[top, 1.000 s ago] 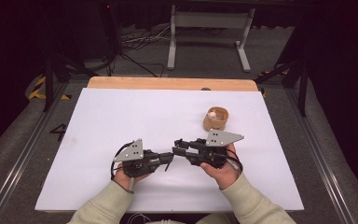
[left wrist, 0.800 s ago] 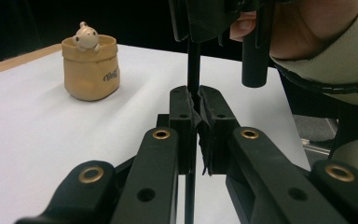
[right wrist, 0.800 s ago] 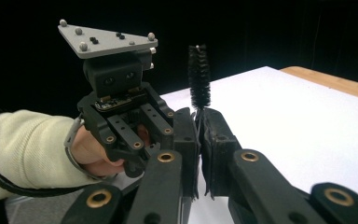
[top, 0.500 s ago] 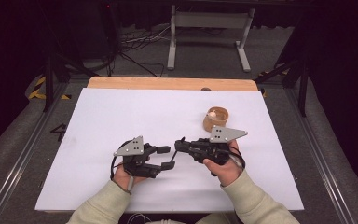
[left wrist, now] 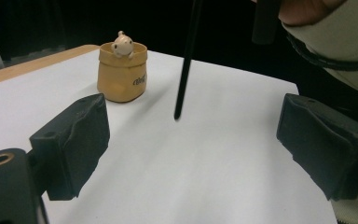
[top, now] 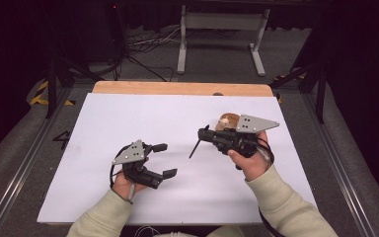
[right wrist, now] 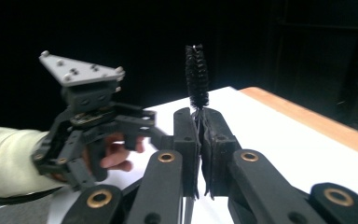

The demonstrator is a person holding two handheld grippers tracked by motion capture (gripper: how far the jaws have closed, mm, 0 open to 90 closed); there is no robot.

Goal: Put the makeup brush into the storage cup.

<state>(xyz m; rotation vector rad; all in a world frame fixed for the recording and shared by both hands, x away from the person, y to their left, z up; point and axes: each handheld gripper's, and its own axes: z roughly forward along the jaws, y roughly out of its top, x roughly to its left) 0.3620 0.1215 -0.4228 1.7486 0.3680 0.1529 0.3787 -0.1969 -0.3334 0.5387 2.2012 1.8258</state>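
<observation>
We see a thin black brush [right wrist: 196, 77] pinched in the right tool [right wrist: 199, 154], whose jaws are pressed together on its stem. The brush has a slim straight handle and a narrow head of dark bristles wound around a twisted wire, much like a mascara wand. In the right gripper view the bristled head stands up past the jaw tips, its long axis in line with the jaws. In the high view the right tool [top: 208, 136] is held above the right half of the counter [top: 128, 113], and the handle end of the brush [top: 194, 148] slants down and to the left from the jaws, its tip close to the white surface; we cannot tell whether it touches. In the left gripper view the same handle [left wrist: 186, 60] comes down from the top edge almost upright, its tip hanging just over the counter. The left tool [top: 161, 160] sits lower on the left half of the counter, well apart from the right one, with its jaws spread wide and nothing between them. Behind the right tool stands a small tan pot [left wrist: 122, 72] with a tiny pale figure [left wrist: 122, 45] peeking over its rim, near the brush but not touching it.
</observation>
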